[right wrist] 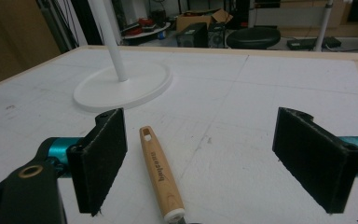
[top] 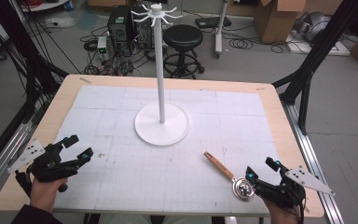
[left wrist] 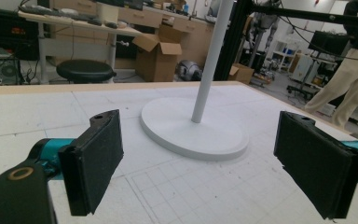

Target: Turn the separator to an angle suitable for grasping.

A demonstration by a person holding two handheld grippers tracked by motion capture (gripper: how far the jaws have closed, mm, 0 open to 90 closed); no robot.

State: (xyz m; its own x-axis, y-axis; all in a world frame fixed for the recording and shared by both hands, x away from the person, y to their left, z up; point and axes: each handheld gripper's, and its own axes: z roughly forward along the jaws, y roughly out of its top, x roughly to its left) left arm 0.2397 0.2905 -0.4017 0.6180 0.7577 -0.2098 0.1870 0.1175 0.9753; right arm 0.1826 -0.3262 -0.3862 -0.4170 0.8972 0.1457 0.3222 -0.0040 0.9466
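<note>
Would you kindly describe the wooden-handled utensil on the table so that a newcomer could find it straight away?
Start at the tall white stand in the middle of the table. Toward the person's right from its round base, the utensil lies flat on the white gridded mat, just ahead of the right gripper. It is the one loose item there: a light wooden handle with a hanging hole, ending in a shiny round metal head.

The counter (top: pixel 279 116) has a wooden rim under a white gridded mat (top: pixel 121 172); a white stand (top: pixel 161 122) sits mid-far; a scoop (top: pixel 228 175) lies near right.
</note>
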